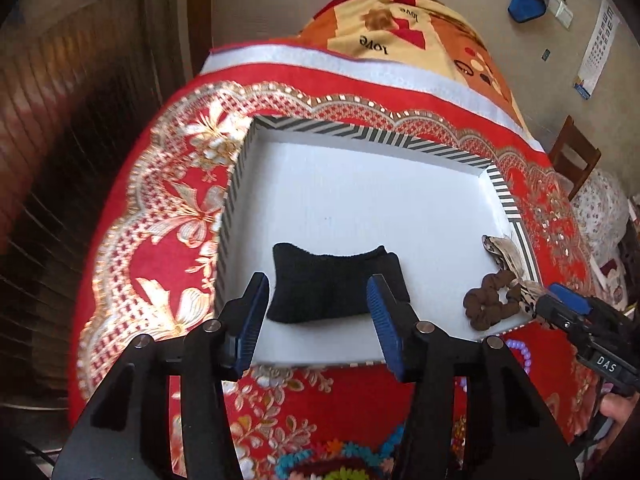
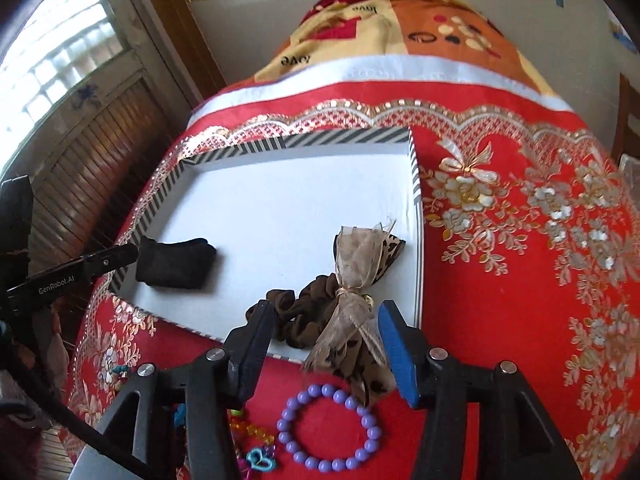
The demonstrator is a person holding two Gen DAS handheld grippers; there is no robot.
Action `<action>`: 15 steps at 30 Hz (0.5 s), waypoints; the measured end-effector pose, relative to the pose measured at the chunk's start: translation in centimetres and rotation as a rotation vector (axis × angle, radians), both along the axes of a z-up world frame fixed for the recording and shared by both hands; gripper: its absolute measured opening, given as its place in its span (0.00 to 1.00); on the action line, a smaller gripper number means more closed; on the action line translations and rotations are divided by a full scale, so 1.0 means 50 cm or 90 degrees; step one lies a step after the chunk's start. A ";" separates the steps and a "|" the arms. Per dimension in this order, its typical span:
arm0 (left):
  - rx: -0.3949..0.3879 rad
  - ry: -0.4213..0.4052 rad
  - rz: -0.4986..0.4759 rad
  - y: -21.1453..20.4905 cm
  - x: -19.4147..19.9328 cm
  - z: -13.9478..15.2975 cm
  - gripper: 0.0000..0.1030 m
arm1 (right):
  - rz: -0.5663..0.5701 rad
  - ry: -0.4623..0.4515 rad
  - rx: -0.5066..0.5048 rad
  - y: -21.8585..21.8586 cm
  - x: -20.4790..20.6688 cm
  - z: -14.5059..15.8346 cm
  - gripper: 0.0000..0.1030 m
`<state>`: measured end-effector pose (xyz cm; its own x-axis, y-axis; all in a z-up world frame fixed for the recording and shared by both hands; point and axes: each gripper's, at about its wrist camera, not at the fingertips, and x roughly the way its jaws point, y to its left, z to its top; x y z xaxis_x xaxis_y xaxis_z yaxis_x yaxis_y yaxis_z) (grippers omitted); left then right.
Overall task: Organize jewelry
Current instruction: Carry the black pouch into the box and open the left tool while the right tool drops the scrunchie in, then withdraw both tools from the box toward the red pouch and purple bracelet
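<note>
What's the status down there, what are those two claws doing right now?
Left tool open over black wristband in striped tray. Right tool open around brown bow scrunchie at tray's near edge. Purple bead bracelet on red cloth, outside tray. Nothing blocking.

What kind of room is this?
Probably a room in someone's home. A flowery red tablecloth covers the table, a "love" blanket lies behind it, and a wooden chair stands by the wall.

tray: 1 | wristband: 1 | scrunchie: 1 | bead bracelet: 1
</note>
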<state>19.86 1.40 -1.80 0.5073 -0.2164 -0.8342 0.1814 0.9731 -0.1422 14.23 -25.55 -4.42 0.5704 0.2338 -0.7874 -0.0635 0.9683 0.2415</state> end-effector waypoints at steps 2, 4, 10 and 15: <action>0.007 -0.012 0.008 0.001 -0.015 0.013 0.49 | 0.000 -0.006 -0.001 0.003 -0.009 0.006 0.52; 0.011 -0.025 0.014 0.003 -0.031 0.025 0.49 | -0.001 -0.011 -0.008 0.005 -0.021 0.013 0.52; 0.037 -0.055 0.027 -0.002 -0.080 0.053 0.49 | -0.005 -0.028 -0.027 0.010 -0.058 0.029 0.52; 0.048 -0.071 0.042 -0.002 -0.119 0.071 0.49 | -0.007 -0.036 -0.033 0.015 -0.085 0.039 0.52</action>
